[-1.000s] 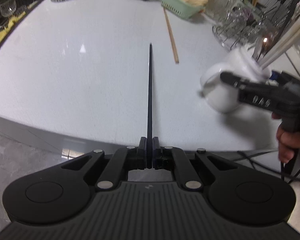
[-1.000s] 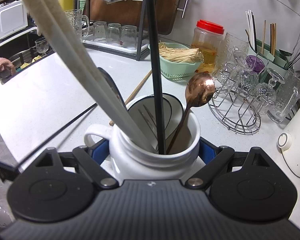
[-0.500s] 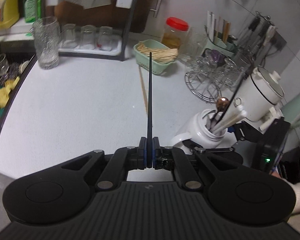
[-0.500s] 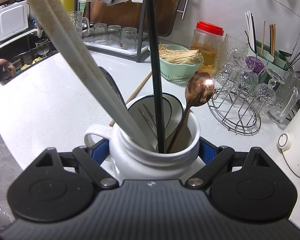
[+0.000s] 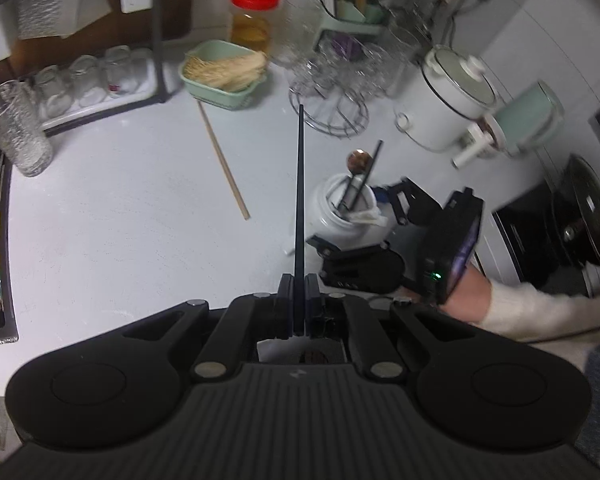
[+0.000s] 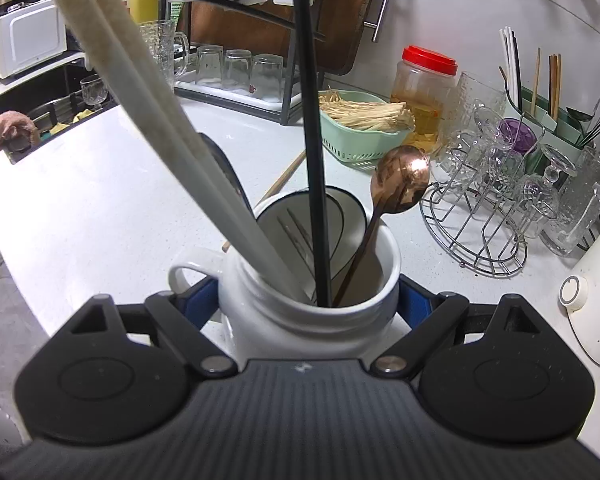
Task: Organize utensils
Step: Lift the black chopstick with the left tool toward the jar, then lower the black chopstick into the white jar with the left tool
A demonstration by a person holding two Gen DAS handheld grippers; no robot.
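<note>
The left tongs (image 5: pixel 299 304) are pressed together on a black chopstick (image 5: pixel 299 184), which juts straight ahead of them. To their right, the right tongs (image 6: pixel 308 300) clamp the white jar (image 6: pixel 312 304) on the tabletop (image 5: pixel 120 208). The thin stick could swivel or miss the crowded mouth (white chopsticks (image 6: pixel 148 120), copper spoon (image 6: pixel 400 180)). The jar's bottom is hidden.
</note>
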